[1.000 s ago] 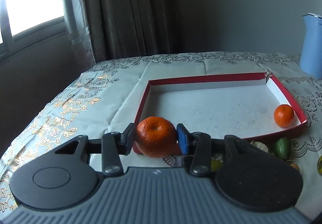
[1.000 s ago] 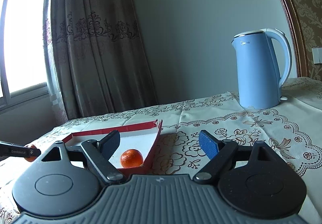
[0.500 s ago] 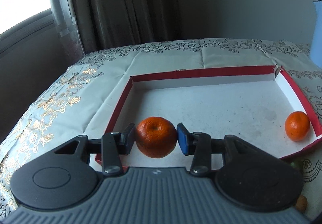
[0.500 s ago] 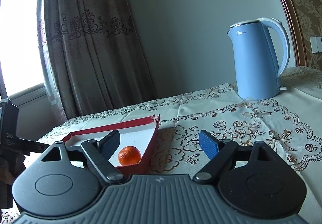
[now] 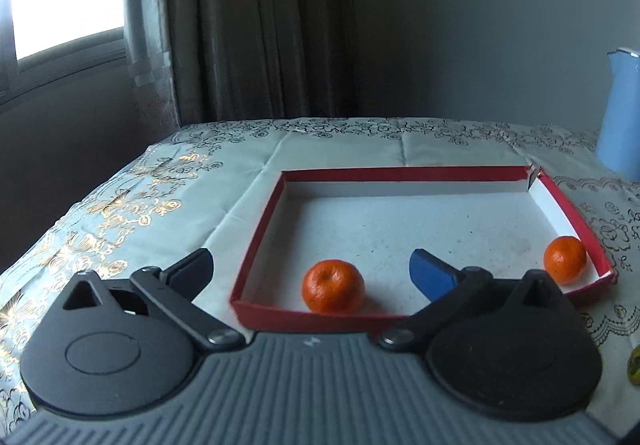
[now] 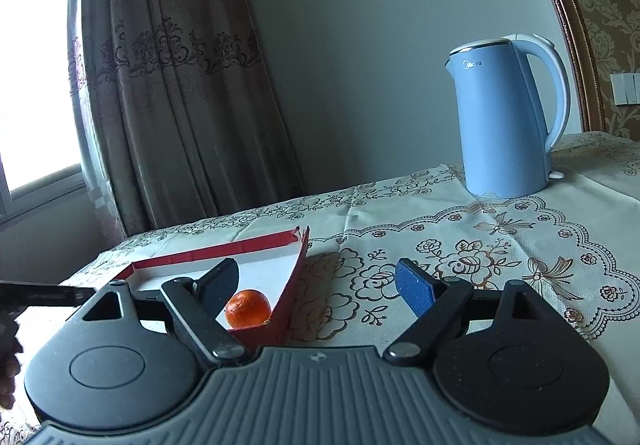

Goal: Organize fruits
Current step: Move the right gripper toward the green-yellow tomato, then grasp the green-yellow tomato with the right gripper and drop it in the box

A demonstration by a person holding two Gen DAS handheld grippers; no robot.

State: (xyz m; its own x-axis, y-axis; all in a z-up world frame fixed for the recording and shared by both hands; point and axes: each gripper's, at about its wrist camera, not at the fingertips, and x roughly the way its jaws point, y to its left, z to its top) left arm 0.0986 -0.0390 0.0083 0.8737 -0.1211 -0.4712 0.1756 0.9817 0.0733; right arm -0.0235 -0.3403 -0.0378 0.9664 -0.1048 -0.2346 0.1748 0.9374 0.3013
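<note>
While its jaws have just been opening wide, the left gripper (image 5: 310, 271) frames the released round orange mandarin (image 5: 333, 286), stem dimple up, lying untouched in the shallow red-rimmed cardboard tray (image 5: 404, 172), near its front wall.

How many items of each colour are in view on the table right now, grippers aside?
Orange: 2, a tangerine near the front wall of the box and a second tangerine in its right corner
Red: 1, the shallow box
Blue: 1, the kettle
Yellow-green: 1, a partly cut-off item at the right edge, kind unclear
Total: 5
</note>
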